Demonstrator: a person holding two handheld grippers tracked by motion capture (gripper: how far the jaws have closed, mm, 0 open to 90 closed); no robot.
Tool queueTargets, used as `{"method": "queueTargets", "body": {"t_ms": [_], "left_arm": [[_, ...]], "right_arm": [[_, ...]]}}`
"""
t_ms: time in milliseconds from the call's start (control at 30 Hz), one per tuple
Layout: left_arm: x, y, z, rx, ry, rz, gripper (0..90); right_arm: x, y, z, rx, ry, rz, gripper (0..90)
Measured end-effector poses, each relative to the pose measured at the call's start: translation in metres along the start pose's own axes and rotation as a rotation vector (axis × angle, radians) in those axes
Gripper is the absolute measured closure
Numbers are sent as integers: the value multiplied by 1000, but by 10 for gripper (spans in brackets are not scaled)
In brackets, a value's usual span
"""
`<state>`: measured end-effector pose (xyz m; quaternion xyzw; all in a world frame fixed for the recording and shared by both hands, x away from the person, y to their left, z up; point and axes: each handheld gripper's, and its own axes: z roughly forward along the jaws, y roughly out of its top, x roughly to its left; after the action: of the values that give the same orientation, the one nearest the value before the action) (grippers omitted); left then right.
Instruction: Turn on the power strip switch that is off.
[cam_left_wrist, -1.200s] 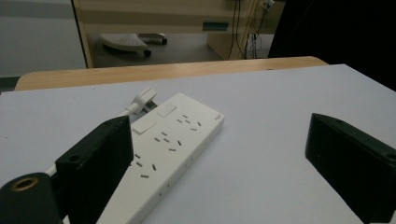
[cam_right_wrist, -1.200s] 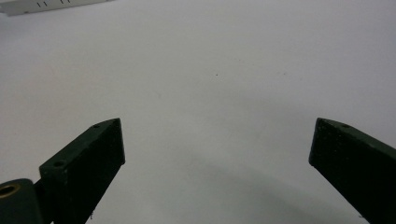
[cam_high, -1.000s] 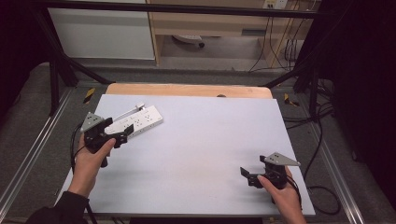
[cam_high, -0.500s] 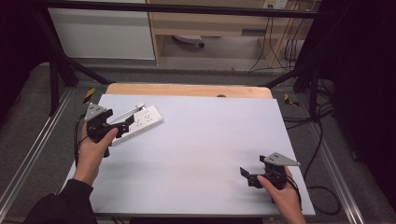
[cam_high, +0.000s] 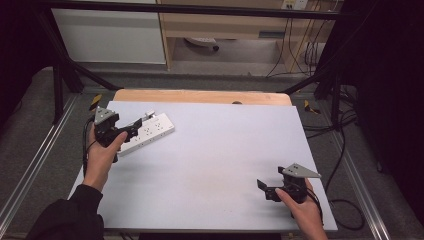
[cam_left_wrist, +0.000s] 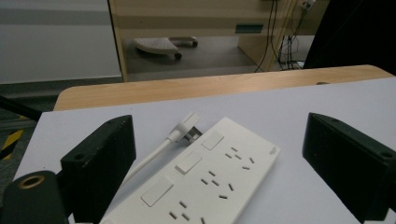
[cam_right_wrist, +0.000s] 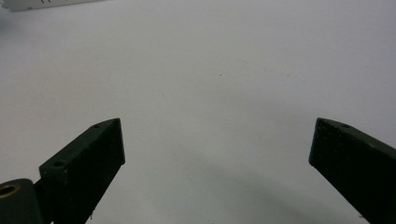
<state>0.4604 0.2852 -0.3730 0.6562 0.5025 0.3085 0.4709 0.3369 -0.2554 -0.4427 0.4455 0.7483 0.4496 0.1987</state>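
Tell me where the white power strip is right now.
The power strip lies at the table's far left in the high view, just ahead of the open left tool, its plug beside it.

place: lab or workshop | evidence: black metal frame (cam_high: 60, 75) round table (cam_high: 210, 150); loose cables (cam_high: 300, 50); wooden cabinet (cam_high: 225, 25)

White power strip (cam_left_wrist: 205, 177) of smooth, slightly glossy plastic; its cord (cam_left_wrist: 156, 151) looks rubbery and smooth. Bench (cam_high: 215, 160) top is a matt pale sheet, with bare light wood along the far edge. Black fingers (cam_left_wrist: 100, 165) look matt, faintly grainy
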Motion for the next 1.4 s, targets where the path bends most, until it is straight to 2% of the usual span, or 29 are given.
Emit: {"method": "queueTargets", "body": {"t_ms": [100,167,333,433,500,633,867,1133,1400], "left_arm": [[3,-2,5,4,20,-12,101],[5,-3,10,10,33,-3,102],[7,-4,13,4,32,7,102],[10,-4,16,8,26,-7,102],[12,-3,19,11,35,-16,108],[15,-4,24,29,50,-4,109],[18,-5,32,48,68,-6,112],[26,-9,39,62,102,-29,121],[28,-13,49,86,113,-28,156]], "right_arm": [[0,0,0,-1,0,0,39],[0,0,0,0,0,1,39],[0,0,0,3,5,4,39],[0,0,0,3,4,1,38],[0,0,0,4,3,3,39],[1,0,0,6,-3,-7,39],[1,0,0,3,-7,-14,39],[1,0,-1,3,-8,-21,39],[1,0,-1,2,-11,-24,42]]}}
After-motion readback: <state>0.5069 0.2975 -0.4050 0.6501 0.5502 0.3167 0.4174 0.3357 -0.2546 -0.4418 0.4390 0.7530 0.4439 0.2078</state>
